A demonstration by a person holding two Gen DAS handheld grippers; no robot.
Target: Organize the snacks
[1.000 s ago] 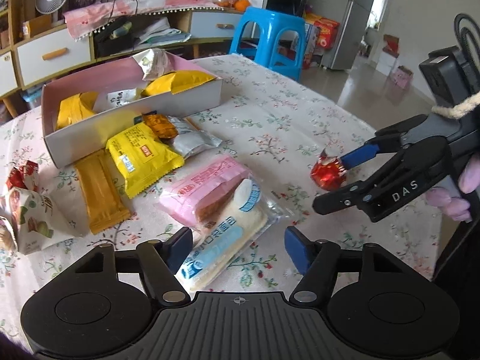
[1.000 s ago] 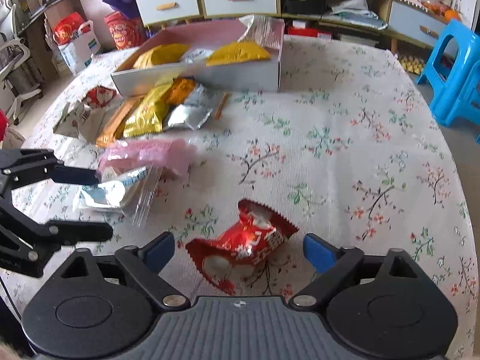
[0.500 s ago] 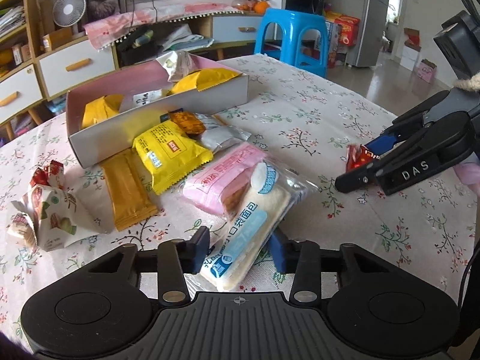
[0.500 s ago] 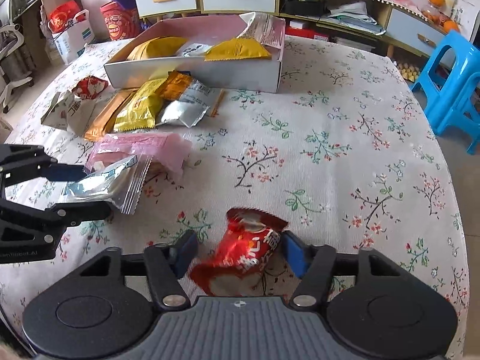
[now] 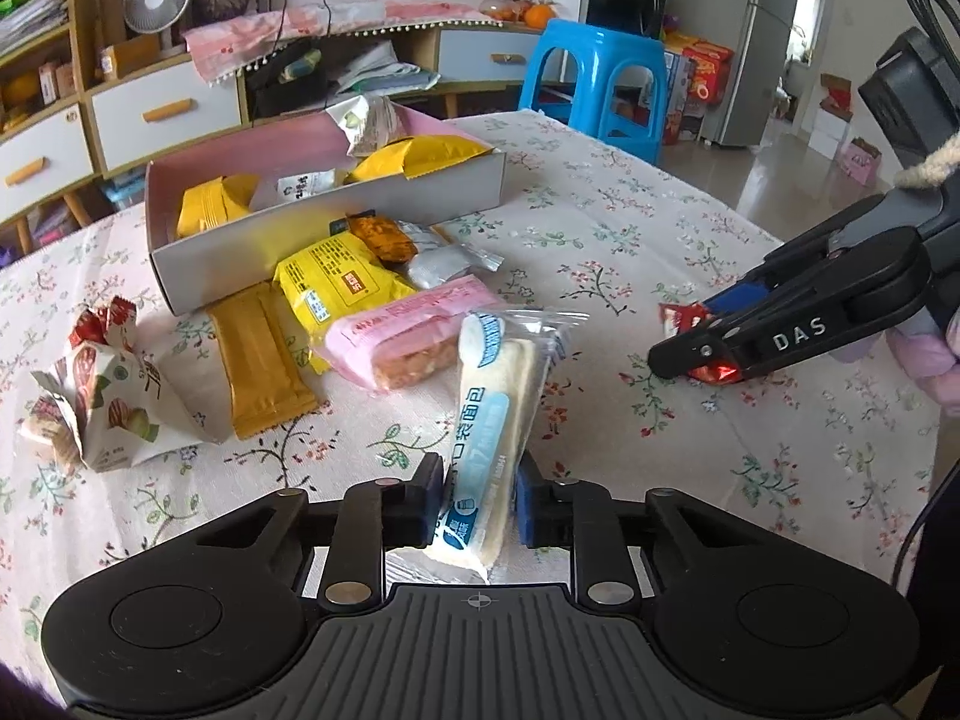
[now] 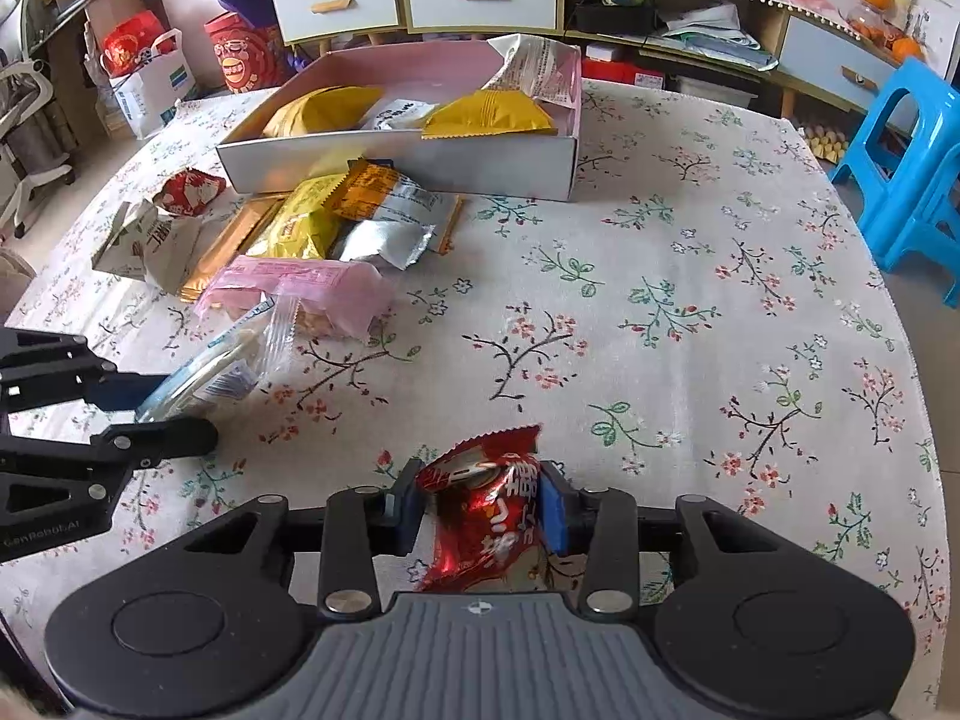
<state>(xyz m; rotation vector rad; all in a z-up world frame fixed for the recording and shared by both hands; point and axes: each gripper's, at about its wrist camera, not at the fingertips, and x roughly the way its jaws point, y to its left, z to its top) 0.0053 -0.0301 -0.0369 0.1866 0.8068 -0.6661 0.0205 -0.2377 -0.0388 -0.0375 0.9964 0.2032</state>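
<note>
Left gripper has just been closing and now clamps the near end of a long clear-wrapped white bread roll with a pale blue label; its blue pads press the packet from both sides. Right gripper has likewise just been closing and now pinches a crinkled red foil snack packet between its pads, the packet's torn-looking top edge sticking up past the fingertips.

Beyond both grippers, at the far side of the floral-cloth counter, sits the open shallow box with a pink inside and white walls, already holding yellow packets. Between the grippers and that box lies a loose heap: a pink-wrapped bar, a yellow square packet, a flat gold bar and a silver pouch. Off to the left gripper's left stands a white folded packet with nut pictures.

Both grips look made, so the step in hand appears to be lifting and carrying to the box. Doing it well likely means raising each packet straight up before moving forward, so the bread roll's free end clears the pink bar it lies beside. The roll is soft and held only at one end; it may droop or slip, so a steady, slow carry suits it. The foil is slick and crumpled, so keep the squeeze firm. Aim for the open space in the box's middle, and let go low.
</note>
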